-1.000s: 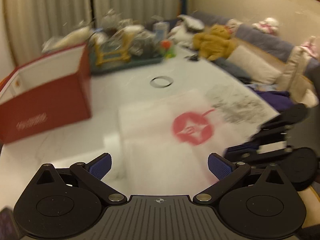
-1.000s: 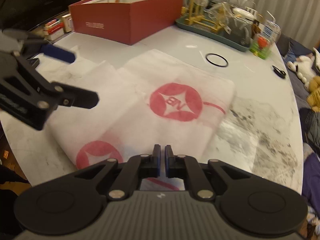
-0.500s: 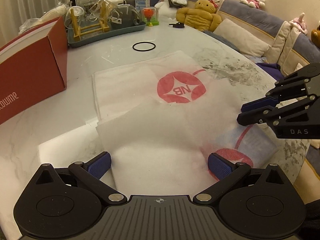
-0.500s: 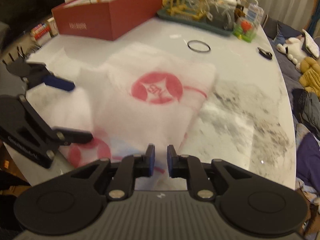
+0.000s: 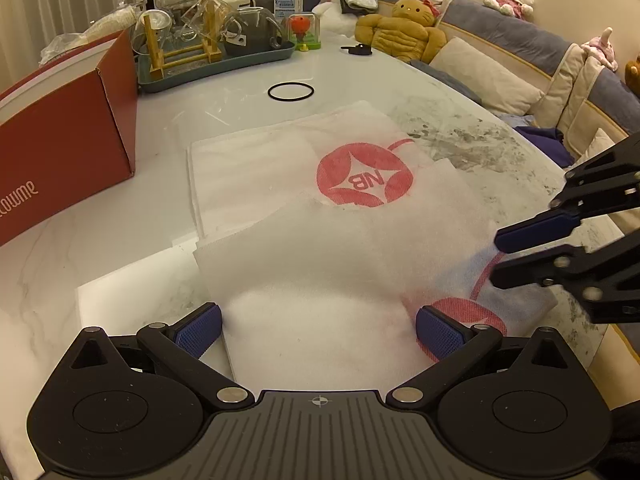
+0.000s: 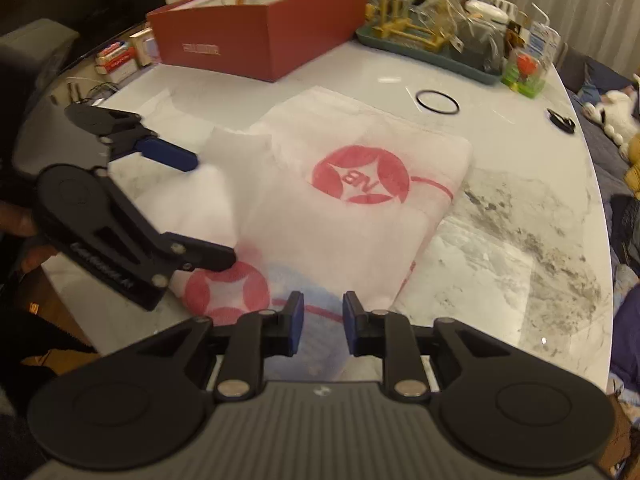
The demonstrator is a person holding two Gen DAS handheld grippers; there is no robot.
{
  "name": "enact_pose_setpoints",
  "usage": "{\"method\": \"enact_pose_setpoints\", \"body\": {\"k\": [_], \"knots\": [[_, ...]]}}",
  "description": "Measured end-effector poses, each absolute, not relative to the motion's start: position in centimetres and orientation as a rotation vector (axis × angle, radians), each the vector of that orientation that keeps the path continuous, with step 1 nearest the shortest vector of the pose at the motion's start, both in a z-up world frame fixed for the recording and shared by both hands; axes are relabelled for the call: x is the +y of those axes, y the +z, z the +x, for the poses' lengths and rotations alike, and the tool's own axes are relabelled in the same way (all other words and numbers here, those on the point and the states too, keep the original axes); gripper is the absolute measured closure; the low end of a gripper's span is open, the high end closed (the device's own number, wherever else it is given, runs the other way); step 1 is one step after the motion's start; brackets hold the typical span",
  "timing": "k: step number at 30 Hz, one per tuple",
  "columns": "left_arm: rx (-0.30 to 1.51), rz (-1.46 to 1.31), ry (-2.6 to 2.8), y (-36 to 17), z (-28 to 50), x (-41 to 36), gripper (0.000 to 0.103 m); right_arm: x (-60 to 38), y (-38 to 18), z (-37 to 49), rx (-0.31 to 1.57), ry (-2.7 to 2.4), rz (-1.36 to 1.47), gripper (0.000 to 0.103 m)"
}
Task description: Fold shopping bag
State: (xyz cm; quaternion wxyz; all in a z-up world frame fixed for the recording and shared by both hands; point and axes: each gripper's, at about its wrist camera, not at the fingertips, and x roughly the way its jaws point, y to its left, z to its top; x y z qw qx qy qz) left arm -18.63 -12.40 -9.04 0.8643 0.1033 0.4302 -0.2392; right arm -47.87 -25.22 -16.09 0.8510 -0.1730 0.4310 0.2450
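The white shopping bag [image 5: 300, 248] [image 6: 352, 232] lies folded flat on the marble table, a red round NB logo [image 5: 364, 174] facing up and a second red logo [image 6: 226, 292] at its near corner. My left gripper [image 5: 318, 322] [image 6: 206, 210] is open wide just above the bag's near edge, nothing between its blue pads. My right gripper [image 6: 322, 316] [image 5: 502, 258] hovers over the bag's near right corner. Its jaws are opening, and its pads stand apart without pressing on the fabric below.
A red open box [image 5: 60, 152] [image 6: 260, 36] stands at the far left. Behind the bag are a teal tray of glassware [image 5: 216, 60], a black ring [image 5: 291, 91] and a small black object [image 5: 356, 50]. A sofa with plush toys [image 5: 404, 28] borders the table's right edge.
The right gripper's jaws went from shut to parted, and it drew back a little from the bag. The left gripper sank toward the bag's near edge, then held still, open throughout.
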Motion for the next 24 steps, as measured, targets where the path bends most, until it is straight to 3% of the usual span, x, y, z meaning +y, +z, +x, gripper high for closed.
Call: {"method": "enact_pose_setpoints", "body": {"k": [3, 4, 7, 18, 24], "knots": [[0.910, 0.216, -0.500, -9.0, -18.5, -12.4, 0.000, -24.5, -15.2, -49.5, 0.867, 0.617, -0.499, 0.061], [0.914, 0.216, -0.500, -9.0, -18.4, -12.5, 0.000, -24.1, -15.2, -50.0, 0.861, 0.645, -0.551, 0.060], [0.924, 0.211, -0.495, -8.9, -18.2, -12.5, 0.000, -23.1, -15.7, -50.9, 0.874, 0.717, -0.644, 0.061], [0.922, 0.185, -0.452, -8.9, -18.0, -11.6, 0.000, -22.7, -17.0, -48.5, 0.873, 0.685, -0.740, 0.078], [0.908, 0.189, -0.452, -9.1, -18.1, -11.5, 0.000, -22.3, -16.0, -48.8, 0.869, 0.735, -0.733, 0.079]]}}
